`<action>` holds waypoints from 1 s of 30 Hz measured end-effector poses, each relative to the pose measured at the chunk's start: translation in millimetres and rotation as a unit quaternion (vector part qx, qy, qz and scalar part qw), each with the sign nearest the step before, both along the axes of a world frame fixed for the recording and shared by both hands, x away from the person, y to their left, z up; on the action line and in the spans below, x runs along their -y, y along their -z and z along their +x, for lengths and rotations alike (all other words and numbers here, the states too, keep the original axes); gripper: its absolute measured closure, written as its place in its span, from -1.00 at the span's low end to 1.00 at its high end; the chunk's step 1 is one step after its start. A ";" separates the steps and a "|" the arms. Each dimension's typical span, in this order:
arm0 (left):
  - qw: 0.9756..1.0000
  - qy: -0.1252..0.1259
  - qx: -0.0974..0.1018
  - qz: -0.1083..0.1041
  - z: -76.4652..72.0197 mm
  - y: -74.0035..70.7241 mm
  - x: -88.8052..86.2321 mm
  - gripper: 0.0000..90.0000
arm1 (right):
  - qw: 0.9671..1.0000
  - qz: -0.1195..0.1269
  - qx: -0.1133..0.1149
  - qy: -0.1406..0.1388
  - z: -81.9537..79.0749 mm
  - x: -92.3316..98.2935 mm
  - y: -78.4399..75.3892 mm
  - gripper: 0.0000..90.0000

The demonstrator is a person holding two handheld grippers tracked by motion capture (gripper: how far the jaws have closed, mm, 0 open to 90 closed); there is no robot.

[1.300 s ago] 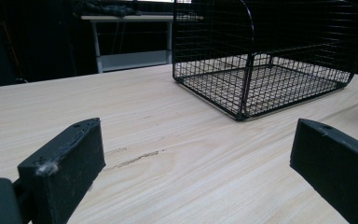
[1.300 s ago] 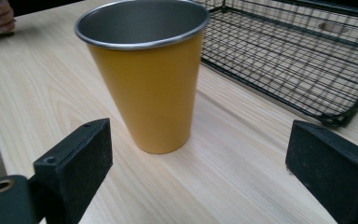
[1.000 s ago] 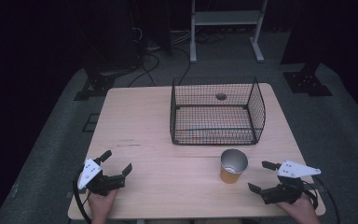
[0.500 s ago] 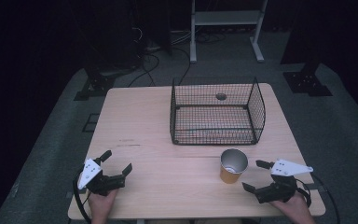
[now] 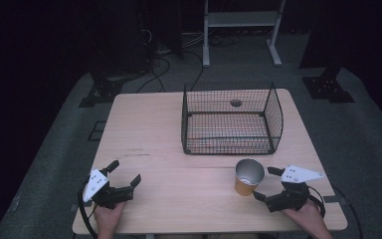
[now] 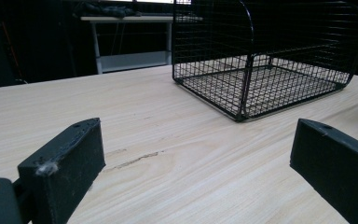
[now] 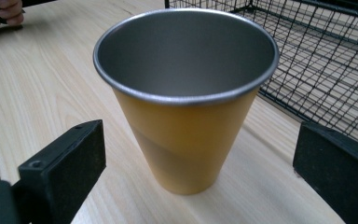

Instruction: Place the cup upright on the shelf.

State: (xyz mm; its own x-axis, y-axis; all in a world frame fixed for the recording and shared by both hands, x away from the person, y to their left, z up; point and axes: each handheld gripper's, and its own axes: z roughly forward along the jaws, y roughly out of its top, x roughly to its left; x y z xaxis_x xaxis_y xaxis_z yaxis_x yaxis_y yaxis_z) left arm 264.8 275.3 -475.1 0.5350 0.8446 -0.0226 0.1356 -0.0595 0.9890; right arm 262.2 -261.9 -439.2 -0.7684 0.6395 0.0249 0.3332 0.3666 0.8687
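My right claw (image 5: 267, 183) sits low on the bench (image 5: 149, 134), jaws spread wide and holding nothing, pointed at the cup (image 5: 248, 176). In the right gripper view the cup (image 7: 186, 98) stands upright dead ahead at twelve o'clock, framed between the two jaws but not touching either, orange outside with a grey metal lining and rim. Just beyond it, at about one o'clock, is the wire basket (image 5: 229, 117), empty apart from a small dark round spot at its far side that I cannot identify.

I judge the step in hand to be closing in for a grasp. The risk is the taper: the cup narrows toward its base, so a pinch taken low could squeeze it upward and let it pop free, or a jaw arriving first could nudge it over toward the basket. Going in off-centre would cause exactly that.

My left claw (image 5: 122, 177) rests well apart at nine o'clock, jaws also apart and empty, facing bare wood.
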 end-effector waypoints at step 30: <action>1.000 0.001 0.001 -0.003 0.0 0.0 -0.7 -0.95 | 1.000 -0.001 0.011 -0.019 21.4 -35.6 -2.3 -0.90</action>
State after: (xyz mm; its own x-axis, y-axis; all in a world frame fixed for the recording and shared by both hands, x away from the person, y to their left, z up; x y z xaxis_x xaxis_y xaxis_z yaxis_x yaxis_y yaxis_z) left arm 264.8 275.9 -475.1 0.5359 0.8439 -0.0261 0.1334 -0.0541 0.9896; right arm 283.6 -226.3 -436.9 -0.7920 0.6105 0.0070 0.3005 0.3798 0.8749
